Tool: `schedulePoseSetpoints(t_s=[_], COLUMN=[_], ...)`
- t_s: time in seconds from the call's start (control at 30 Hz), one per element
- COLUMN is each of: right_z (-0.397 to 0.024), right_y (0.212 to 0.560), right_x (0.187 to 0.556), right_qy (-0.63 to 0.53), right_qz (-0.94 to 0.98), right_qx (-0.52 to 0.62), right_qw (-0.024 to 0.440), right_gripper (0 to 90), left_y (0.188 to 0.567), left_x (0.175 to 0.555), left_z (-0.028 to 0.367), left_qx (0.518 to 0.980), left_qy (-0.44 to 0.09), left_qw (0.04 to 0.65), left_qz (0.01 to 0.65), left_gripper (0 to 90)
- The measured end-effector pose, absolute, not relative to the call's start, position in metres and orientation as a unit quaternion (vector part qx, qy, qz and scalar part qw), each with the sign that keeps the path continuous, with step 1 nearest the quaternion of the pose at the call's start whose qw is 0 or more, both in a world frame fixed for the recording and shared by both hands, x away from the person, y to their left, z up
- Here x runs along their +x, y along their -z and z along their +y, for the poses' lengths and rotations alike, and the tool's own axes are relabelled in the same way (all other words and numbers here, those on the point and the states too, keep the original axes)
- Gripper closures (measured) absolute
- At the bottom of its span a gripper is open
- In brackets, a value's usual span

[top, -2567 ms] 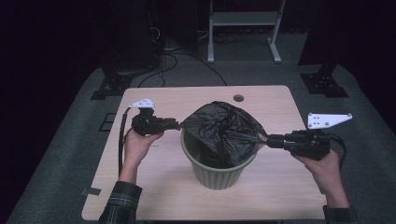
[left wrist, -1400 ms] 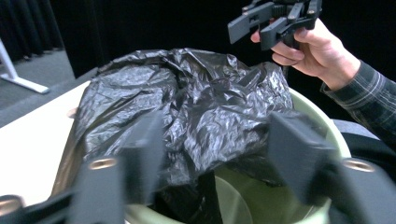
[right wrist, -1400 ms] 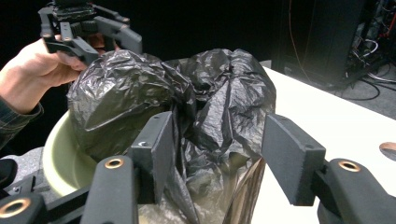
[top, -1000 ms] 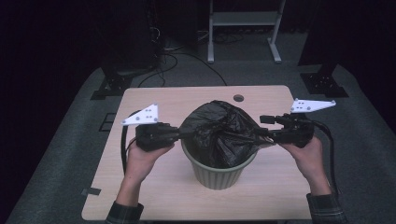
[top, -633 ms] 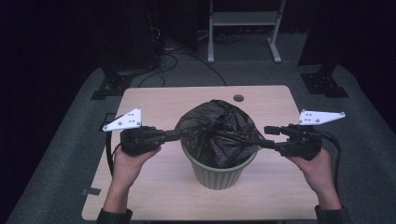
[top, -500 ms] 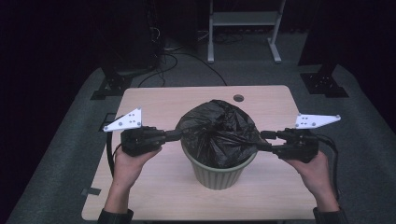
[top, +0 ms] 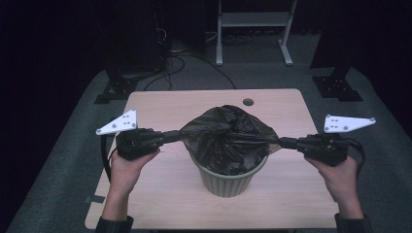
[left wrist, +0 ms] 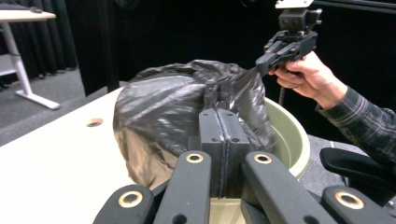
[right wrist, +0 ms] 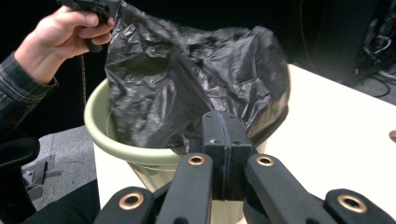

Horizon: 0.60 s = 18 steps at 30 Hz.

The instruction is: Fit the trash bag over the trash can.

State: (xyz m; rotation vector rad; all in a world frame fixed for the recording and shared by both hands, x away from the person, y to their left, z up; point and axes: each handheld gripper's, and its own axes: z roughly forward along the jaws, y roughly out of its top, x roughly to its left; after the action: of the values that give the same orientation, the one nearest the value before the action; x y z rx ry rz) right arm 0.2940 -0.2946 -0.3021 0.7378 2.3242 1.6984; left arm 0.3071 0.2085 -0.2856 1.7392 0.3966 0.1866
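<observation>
black bag (top: pixel 228 138) stretched left-right, both ends clamped

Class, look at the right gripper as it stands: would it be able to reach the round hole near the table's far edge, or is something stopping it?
Probably not yet. The right gripper is shut on the black bag stretched over the green bin, so it is tied up. Once it lets go, the path to the hole looks free.

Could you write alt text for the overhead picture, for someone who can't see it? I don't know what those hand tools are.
Two hands, each holding a black two-jaw gripper, pull a black plastic bag taut sideways over a green bin on a wooden table. The left gripper and right gripper each pinch an opposite edge of the bag. The room around is dark.
</observation>
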Motion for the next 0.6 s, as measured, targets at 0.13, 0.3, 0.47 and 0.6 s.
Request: schedulePoseSetpoints(t_s=[0.13,0.3,0.47,0.6], right_z=[-0.305,-0.304,-0.305,-0.307], right_y=[0.290,0.291,0.304,0.314], right_x=[0.290,0.284,0.275,0.267], right_qy=[-0.574,-0.561,-0.546,-0.528], right_qz=[0.776,0.786,0.797,0.805], right_qx=[0.247,0.244,0.246,0.256], right_qw=[0.090,0.087,0.079,0.084], right_gripper=[90.0,90.0,90.0,90.0], left_y=[0.284,0.296,0.310,0.323], left_x=[0.306,0.295,0.284,0.277], left_z=[0.217,0.221,0.228,0.232], left_qx=[0.753,0.764,0.765,0.772], left_qy=[-0.085,-0.076,-0.070,-0.068], left_qw=[0.626,0.613,0.609,0.597], left_qz=[0.183,0.187,0.197,0.207], left_gripper=[89.7,89.7,89.7,89.7])
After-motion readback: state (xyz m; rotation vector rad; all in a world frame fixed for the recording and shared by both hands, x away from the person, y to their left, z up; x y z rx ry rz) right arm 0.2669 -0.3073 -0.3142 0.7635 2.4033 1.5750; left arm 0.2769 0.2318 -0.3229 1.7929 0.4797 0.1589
